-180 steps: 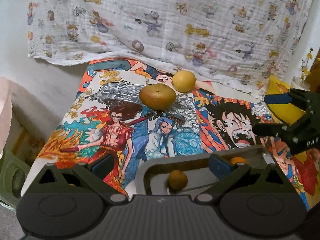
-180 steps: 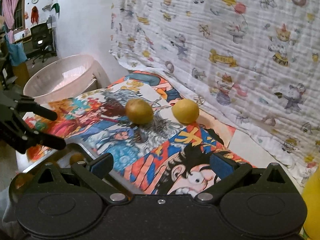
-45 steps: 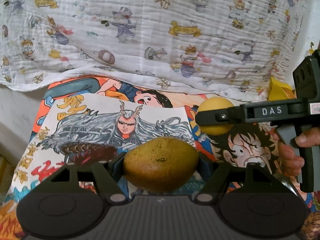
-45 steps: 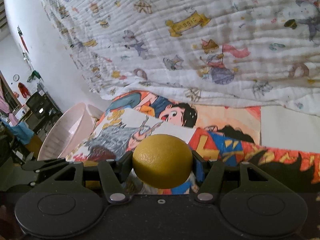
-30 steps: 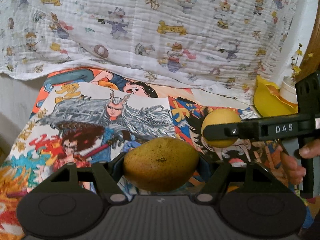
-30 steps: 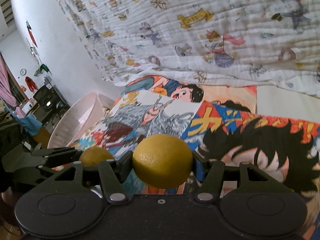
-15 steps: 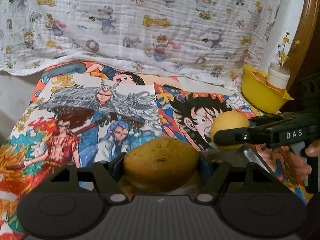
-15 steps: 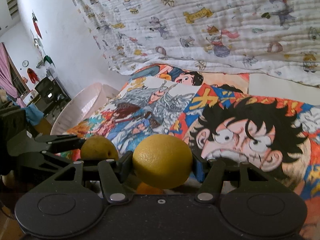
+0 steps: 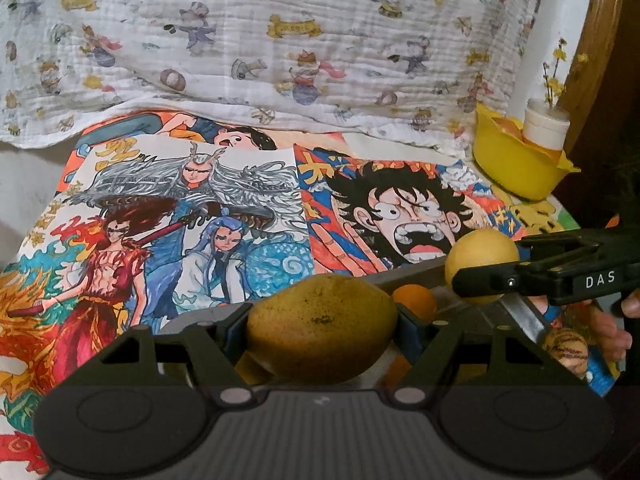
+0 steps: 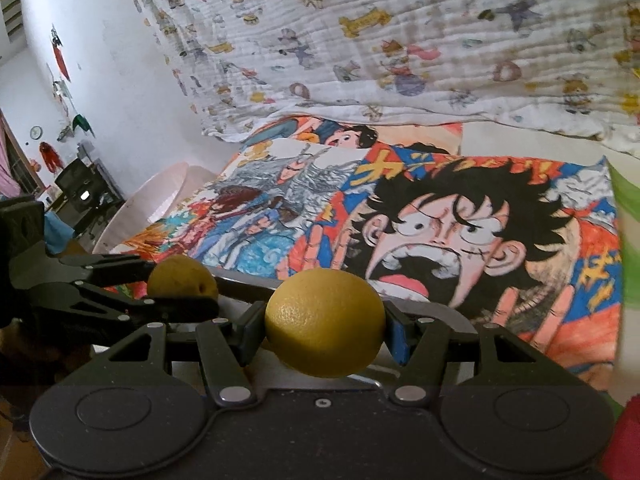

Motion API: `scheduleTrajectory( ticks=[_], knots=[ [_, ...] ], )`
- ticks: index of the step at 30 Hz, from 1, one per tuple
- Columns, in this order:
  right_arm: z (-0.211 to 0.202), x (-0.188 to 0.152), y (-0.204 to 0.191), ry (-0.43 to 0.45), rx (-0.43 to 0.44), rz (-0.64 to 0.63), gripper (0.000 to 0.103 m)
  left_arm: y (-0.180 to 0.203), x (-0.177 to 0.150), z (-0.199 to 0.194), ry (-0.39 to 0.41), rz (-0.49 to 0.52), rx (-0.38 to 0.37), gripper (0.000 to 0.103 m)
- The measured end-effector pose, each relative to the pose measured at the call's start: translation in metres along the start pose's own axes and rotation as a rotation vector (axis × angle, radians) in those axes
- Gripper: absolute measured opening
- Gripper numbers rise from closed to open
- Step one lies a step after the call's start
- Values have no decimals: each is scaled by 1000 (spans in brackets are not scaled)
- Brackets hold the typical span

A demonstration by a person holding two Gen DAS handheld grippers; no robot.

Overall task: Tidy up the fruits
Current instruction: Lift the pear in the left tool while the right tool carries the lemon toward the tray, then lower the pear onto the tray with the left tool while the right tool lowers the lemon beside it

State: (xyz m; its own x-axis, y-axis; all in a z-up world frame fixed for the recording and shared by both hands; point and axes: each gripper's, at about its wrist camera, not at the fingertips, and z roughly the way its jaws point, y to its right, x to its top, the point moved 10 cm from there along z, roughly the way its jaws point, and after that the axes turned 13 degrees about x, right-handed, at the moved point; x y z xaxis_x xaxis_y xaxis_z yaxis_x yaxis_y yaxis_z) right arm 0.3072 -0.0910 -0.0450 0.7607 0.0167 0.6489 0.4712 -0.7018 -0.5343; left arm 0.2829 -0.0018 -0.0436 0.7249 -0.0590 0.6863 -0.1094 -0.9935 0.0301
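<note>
Left wrist view: our left gripper is clamped on the brown-speckled mango, held over the metal tray at the near edge of the table. An orange sits in the tray.

Right wrist view: our right gripper is clenched on the yellow lemon, above the same tray, beside the mango.

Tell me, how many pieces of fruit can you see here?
4 for certain: a brownish mango in the left gripper, a yellow lemon in the right gripper, two small oranges in the metal tray. More may be hidden.
</note>
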Motion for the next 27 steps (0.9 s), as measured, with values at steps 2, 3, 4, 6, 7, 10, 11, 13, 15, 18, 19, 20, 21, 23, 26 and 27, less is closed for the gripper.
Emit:
scheduleTrajectory(
  ticks=[2, 3, 4, 6, 7, 10, 11, 13, 15, 18, 19, 20, 21, 23, 26, 27],
  knots=[
    [-1, -4, 2, -2, -14, -6, 62, 2, 0, 1, -7, 15, 8, 76],
    [-2, -5, 3, -4, -18, -9, 62, 3, 0, 2, -11, 21, 12, 76],
    [-2, -6, 4, -5, -21, -13, 62, 3, 0, 3, -14, 28, 17, 76],
    [-2, -8, 4, -6, -24, -18, 62, 4, 0, 4, -19, 39, 23, 76],
    [-2, -9, 4, -7, -26, -23, 62, 5, -1, 4, -21, 44, 25, 76],
    [-1, -11, 3, -12, -31, -40, 62, 6, -1, 5, -27, 61, 33, 76],
    [-1, -11, 3, -13, -32, -44, 62, 7, -1, 6, -31, 67, 39, 76],
    [0, -13, 3, -17, -33, -47, 62, 7, -2, 7, -39, 76, 50, 76],
    [1, -14, 3, -20, -33, -47, 62, 6, -2, 8, -46, 81, 54, 76],
    [1, -15, 5, -24, -36, -48, 62, 6, -3, 8, -47, 82, 54, 76],
    [1, -15, 5, -24, -36, -48, 62, 6, -3, 8, -48, 84, 53, 76],
    [2, -14, 5, -25, -38, -50, 62, 6, -3, 8, -48, 86, 53, 76],
    [2, -14, 5, -26, -40, -52, 62, 6, -3, 9, -49, 89, 54, 76],
    [2, -15, 5, -30, -46, -56, 62, 7, -3, 9, -50, 95, 58, 76],
    [3, -15, 6, -36, -52, -60, 62, 7, -3, 9, -51, 101, 64, 76],
    [3, -15, 6, -39, -55, -61, 62, 7, -3, 9, -52, 103, 65, 76]
  ],
)
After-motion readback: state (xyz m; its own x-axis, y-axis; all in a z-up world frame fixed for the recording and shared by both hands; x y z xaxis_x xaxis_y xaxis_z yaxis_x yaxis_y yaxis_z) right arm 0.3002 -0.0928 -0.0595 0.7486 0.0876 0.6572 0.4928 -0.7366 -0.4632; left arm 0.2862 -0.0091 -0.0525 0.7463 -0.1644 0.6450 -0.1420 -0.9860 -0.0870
